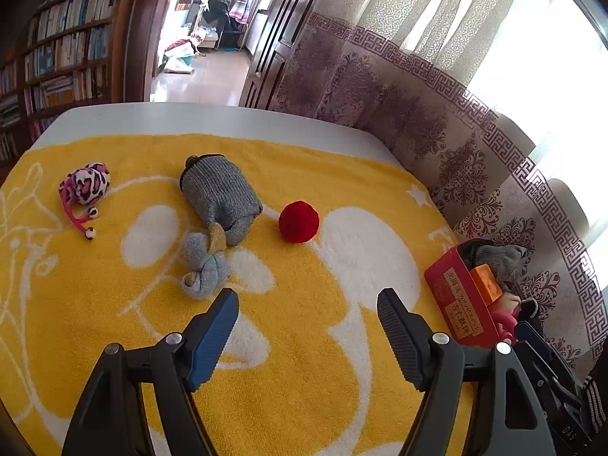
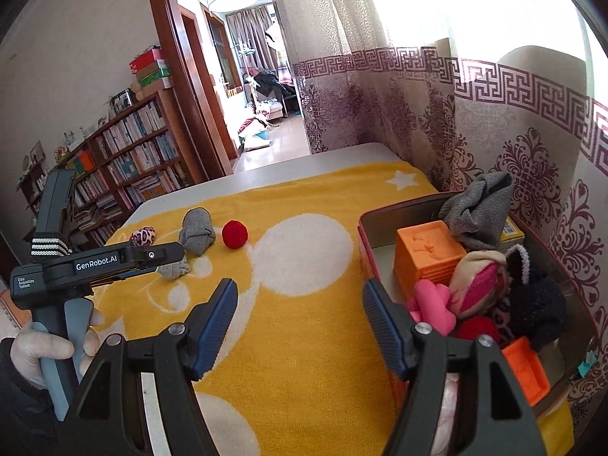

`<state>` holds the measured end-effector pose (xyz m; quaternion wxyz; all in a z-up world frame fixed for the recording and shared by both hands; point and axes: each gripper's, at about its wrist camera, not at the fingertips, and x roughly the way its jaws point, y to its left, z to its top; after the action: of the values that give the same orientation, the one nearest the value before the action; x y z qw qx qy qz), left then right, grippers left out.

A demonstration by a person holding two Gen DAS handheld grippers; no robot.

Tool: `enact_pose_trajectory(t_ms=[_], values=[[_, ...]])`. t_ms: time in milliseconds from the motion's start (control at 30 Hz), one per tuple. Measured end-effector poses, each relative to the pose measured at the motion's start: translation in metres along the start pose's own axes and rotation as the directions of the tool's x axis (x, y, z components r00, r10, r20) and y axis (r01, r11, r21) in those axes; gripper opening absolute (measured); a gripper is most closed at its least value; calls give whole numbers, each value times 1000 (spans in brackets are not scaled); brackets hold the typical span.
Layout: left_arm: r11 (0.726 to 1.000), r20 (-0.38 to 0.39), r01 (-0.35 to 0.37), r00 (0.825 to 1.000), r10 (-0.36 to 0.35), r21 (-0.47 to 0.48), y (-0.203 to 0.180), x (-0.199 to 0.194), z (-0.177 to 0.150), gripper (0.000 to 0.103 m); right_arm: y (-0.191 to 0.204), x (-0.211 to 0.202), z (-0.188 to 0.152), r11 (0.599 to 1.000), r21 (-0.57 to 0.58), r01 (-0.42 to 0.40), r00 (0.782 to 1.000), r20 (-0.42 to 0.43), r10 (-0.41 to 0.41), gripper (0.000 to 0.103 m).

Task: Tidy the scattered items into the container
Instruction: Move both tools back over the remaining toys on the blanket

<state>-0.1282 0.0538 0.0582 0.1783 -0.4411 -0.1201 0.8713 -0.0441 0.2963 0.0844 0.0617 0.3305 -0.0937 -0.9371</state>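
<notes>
On the yellow towel lie a red yarn ball, a large grey knitted bundle, a smaller grey knotted sock and a pink leopard-print pouch. My left gripper hovers open above the towel, short of the grey sock, with nothing between its fingers. At the right edge stands the red box, filled with items. In the right wrist view my right gripper is open and empty beside the box, which holds an orange block, a grey sock, pink and black soft items.
A patterned curtain hangs right behind the box and table edge. A bookshelf and a doorway lie beyond the white table. A gloved hand holds the left gripper's handle at the lower left of the right wrist view.
</notes>
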Motion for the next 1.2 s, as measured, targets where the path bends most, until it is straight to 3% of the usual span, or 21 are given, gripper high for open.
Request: enact_pose_trajectory(t_ms=[200, 467, 800, 833, 933, 1000, 1067, 1200], values=[[996, 10, -87, 996, 87, 22, 28, 3, 0, 77, 18, 14, -1, 1000, -28, -12, 999, -35, 11, 72], [992, -33, -117, 992, 119, 38, 43, 31, 4, 77, 30, 27, -3, 999, -51, -16, 997, -70, 12, 72], [992, -18, -129, 991, 129, 7, 56, 55, 11, 77, 41, 49, 3, 998, -63, -13, 994, -105, 6, 72], [991, -18, -131, 991, 132, 13, 56, 57, 11, 76, 41, 52, 4, 998, -61, -17, 994, -110, 10, 72], [993, -39, -120, 992, 120, 17, 60, 65, 8, 54, 44, 62, 10, 998, -48, -27, 992, -127, 21, 72], [994, -23, -109, 994, 109, 9, 63, 62, 8, 51, 46, 69, 15, 999, -40, -36, 991, -132, 31, 72], [996, -22, -84, 996, 84, -4, 67, 59, 9, 39, 49, 76, 21, 999, -37, -38, 990, -136, 33, 72], [998, -3, -59, 998, 59, -17, 69, 50, 10, 39, 55, 97, 32, 998, -32, -58, 985, -163, 52, 72]])
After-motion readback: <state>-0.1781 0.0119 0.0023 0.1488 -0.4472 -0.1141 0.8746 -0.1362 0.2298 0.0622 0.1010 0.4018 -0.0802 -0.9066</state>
